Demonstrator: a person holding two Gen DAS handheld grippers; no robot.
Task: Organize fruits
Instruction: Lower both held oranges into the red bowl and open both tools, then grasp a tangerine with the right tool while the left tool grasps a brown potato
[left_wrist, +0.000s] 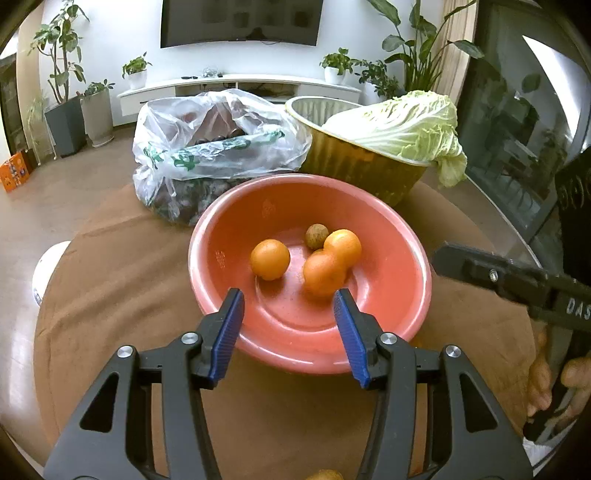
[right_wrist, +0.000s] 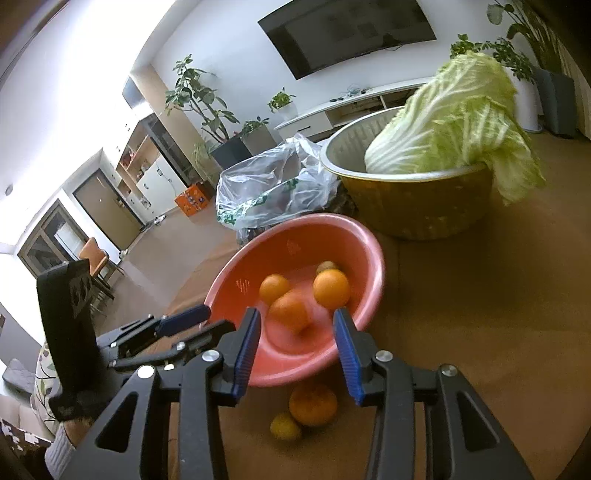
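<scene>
A red plastic bowl (left_wrist: 399, 280) sits on the brown-covered table and holds three oranges (left_wrist: 270, 259) and a small brown fruit (left_wrist: 316, 236). The bowl also shows in the right wrist view (right_wrist: 295, 236); one orange (right_wrist: 290, 312) there looks blurred. An orange (right_wrist: 313, 403) and a small yellow fruit (right_wrist: 285, 427) lie on the cloth just before the bowl. My left gripper (left_wrist: 288, 306) is open and empty over the bowl's near rim. My right gripper (right_wrist: 295, 325) is open and empty above the near rim; its body shows at the right of the left wrist view (left_wrist: 517, 284).
A gold metal basin (left_wrist: 354, 162) with a napa cabbage (left_wrist: 406, 125) stands behind the bowl. A clear plastic bag (left_wrist: 214, 147) of dark fruit lies at the back left. The round table edge (left_wrist: 44, 295) falls off at left.
</scene>
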